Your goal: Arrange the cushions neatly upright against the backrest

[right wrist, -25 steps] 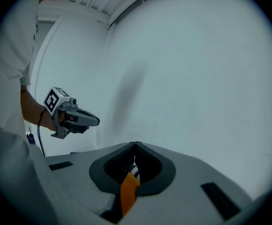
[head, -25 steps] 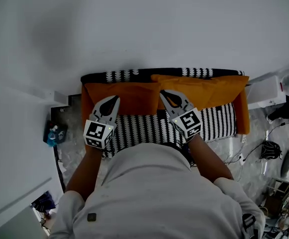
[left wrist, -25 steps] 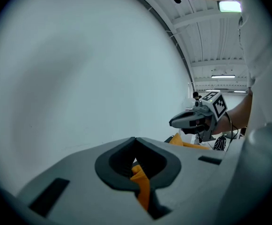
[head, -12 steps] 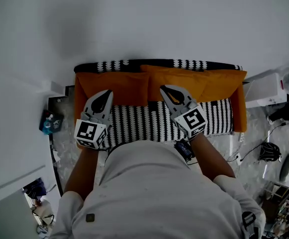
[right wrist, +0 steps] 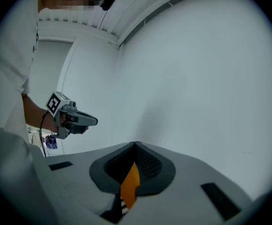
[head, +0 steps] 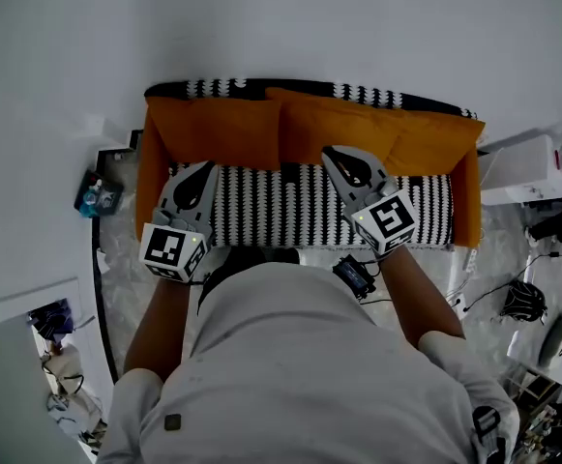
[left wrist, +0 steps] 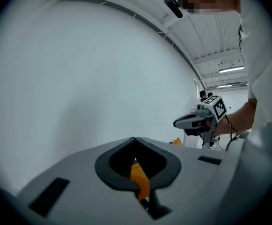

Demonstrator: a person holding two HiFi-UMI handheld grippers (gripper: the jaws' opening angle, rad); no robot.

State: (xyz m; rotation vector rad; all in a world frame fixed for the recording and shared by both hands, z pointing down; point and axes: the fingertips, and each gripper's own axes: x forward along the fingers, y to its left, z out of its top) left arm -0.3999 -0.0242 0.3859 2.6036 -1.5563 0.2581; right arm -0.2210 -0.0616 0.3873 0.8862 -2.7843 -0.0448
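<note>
Two orange cushions stand upright side by side against the black-and-white backrest (head: 213, 88): the left cushion (head: 218, 129) and the right cushion (head: 353, 129). A third orange cushion (head: 440, 143) leans at the far right. My left gripper (head: 206, 167) hovers shut and empty over the patterned seat (head: 281, 206), just short of the left cushion. My right gripper (head: 337, 153) is shut and empty too, its tip at the right cushion's lower edge. In the left gripper view the jaws (left wrist: 135, 138) meet, with an orange strip showing below; the right gripper view shows the same (right wrist: 136, 144).
The sofa has orange side panels (head: 471, 201). A blue object (head: 98, 196) lies on the floor at the left. A white box (head: 517, 167) and cables sit at the right. A small black device (head: 355, 276) hangs at the person's waist. A plain white wall rises behind the sofa.
Both grippers have drawn back from the cushions toward the person and risen a little. They stay shut. The cushions remain against the backrest.
</note>
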